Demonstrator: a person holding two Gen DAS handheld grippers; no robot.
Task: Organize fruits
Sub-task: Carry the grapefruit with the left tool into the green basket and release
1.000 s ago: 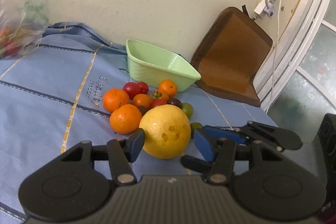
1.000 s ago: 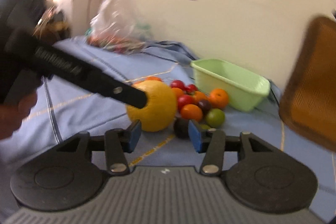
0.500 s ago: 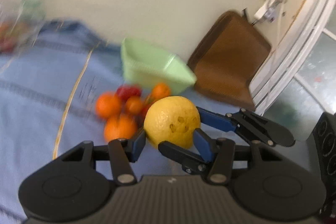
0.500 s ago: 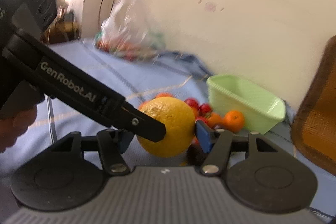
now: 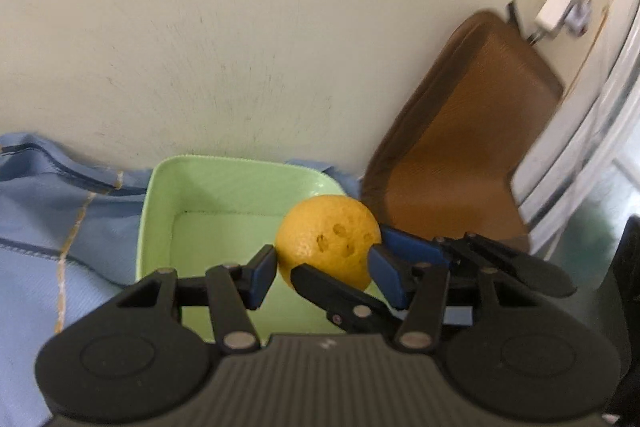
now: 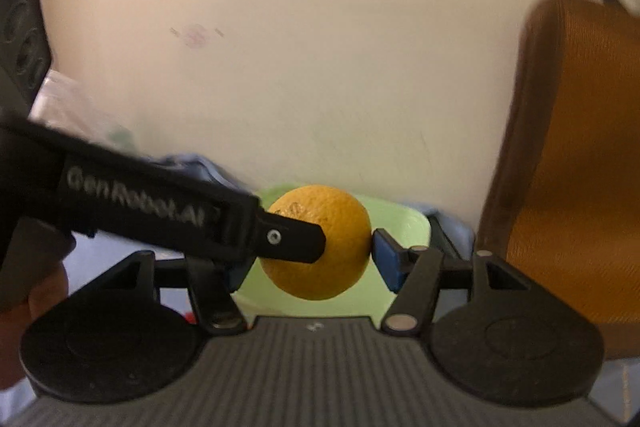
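A large yellow citrus fruit point(image 5: 320, 227) with dark pits in its skin hangs over the right part of the pale green basin point(image 5: 160, 219), whose visible inside is bare. My left gripper point(image 5: 324, 263) is shut on the fruit, a blue pad on each side. My right gripper point(image 6: 308, 259) is on the same fruit point(image 6: 336, 227): its right pad presses the skin, and its left pad is hidden behind the left gripper's finger point(image 6: 288, 239). From the right, one of the right gripper's fingers point(image 5: 332, 291) reaches under the fruit. The basin point(image 6: 416, 223) shows behind it.
The basin sits on a blue cloth point(image 5: 48, 227) against a cream wall. A brown mesh pad point(image 5: 460, 155) leans on the wall at right, under a white power strip point(image 5: 560, 3). A person's hand point(image 6: 36, 291) holds the left gripper. A blurred plastic bag point(image 6: 80, 107) lies far left.
Both grippers closed on the fruit beside the pile, lifted it off the cloth and carried it over the basin. The pile of small fruits has left the left wrist view.
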